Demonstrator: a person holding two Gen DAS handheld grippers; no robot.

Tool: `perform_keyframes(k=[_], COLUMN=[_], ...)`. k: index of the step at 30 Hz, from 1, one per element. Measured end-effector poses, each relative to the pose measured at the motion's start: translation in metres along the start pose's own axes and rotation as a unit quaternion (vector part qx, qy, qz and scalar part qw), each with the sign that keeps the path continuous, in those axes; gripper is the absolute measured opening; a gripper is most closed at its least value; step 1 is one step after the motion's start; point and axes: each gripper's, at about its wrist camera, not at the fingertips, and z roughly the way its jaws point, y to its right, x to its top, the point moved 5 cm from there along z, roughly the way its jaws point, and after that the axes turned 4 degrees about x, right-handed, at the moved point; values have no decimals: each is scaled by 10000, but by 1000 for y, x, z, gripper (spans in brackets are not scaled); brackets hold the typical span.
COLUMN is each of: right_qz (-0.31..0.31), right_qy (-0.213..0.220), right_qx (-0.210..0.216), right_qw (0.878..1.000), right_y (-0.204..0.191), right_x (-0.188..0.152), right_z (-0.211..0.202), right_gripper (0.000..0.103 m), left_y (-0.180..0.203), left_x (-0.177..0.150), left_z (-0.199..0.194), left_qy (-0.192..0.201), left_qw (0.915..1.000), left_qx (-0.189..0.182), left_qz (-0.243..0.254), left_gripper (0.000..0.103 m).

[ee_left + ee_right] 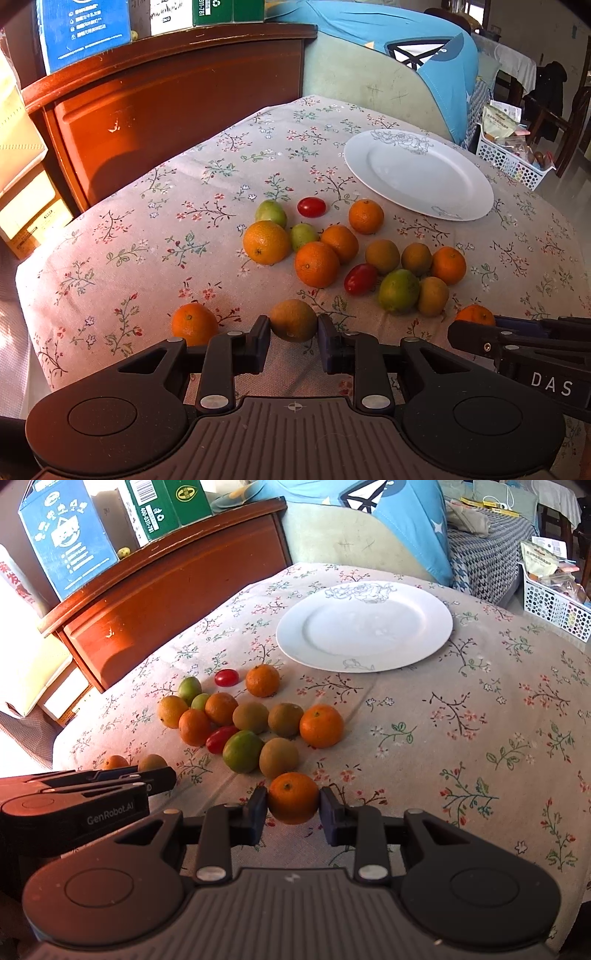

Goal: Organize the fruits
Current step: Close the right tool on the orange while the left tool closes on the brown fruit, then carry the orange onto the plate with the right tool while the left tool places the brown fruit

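Floral tablecloth [155,236], both jaws gripping fruit

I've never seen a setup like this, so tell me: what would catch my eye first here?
Probably the two black tools at the near edge, each clamped on a fruit: the left tool on a brownish fruit, the right tool on an orange. Behind them a bright heap of fruit lies on the floral tablecloth, with an empty white plate beyond.
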Motion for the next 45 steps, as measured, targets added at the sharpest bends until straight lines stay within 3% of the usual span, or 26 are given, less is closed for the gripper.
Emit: perform_keyframes(k=[24,36,45], right_qz=[515,791,898], right_qy=[278,455,535], right_qx=[-47,113,270], right_qw=[9983,9958,9942], right_y=[21,34,54], right_x=[15,39,67], right_z=[-16,-32,-34], right_gripper=[30,30,30], left_y=[25,45,64], left_x=[25,59,89], left_z=[-24,-22,-10], left_qy=[585,767,716], left_qw=[9977,9954,9919], left_qx=[-294,-498,-929], left_qz=[168,294,492], left_gripper=[25,25,25])
